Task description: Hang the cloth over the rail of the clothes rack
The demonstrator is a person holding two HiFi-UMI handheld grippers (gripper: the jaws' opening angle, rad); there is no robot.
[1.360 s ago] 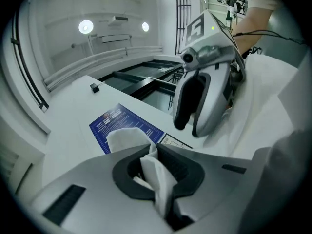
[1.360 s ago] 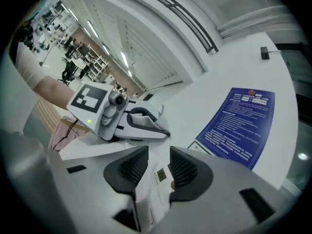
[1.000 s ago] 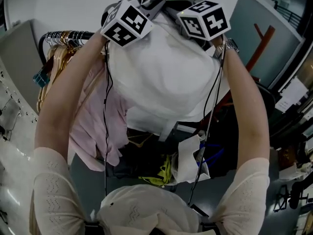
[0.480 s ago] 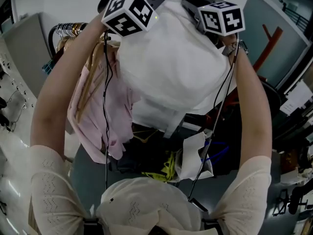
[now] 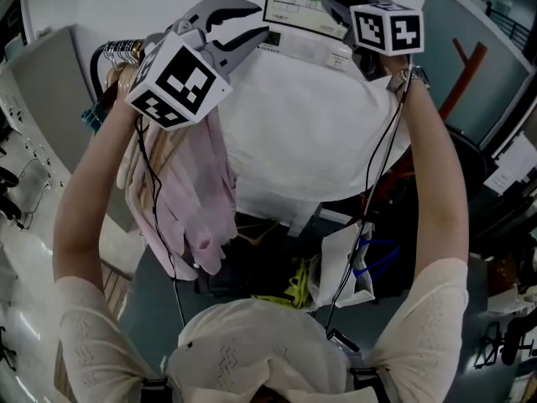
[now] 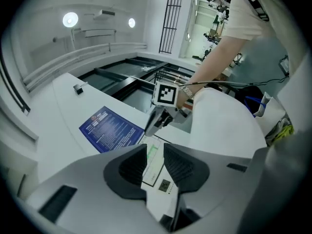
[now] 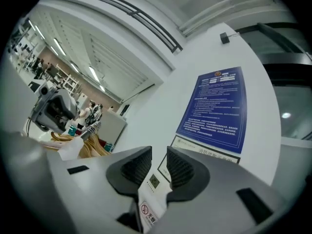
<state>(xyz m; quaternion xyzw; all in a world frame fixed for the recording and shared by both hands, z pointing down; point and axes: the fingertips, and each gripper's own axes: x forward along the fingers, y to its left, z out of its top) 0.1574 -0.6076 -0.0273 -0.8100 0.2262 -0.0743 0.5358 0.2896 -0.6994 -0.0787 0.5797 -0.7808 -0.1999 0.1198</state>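
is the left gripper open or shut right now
Open. In its own view the left gripper shows both jaws apart, and none of the white cloth lies between them.

This is a big institutional workroom, more lab than home. On the bare white wall straight ahead of the right tongs (image 7: 158,156) hang a blue notice (image 7: 214,106) and printed sheets. Left of them, a clothes rack (image 7: 90,128) carries wooden hangers (image 7: 66,139). Beyond it, ceiling strip lights (image 7: 93,73) run over distant workstations.
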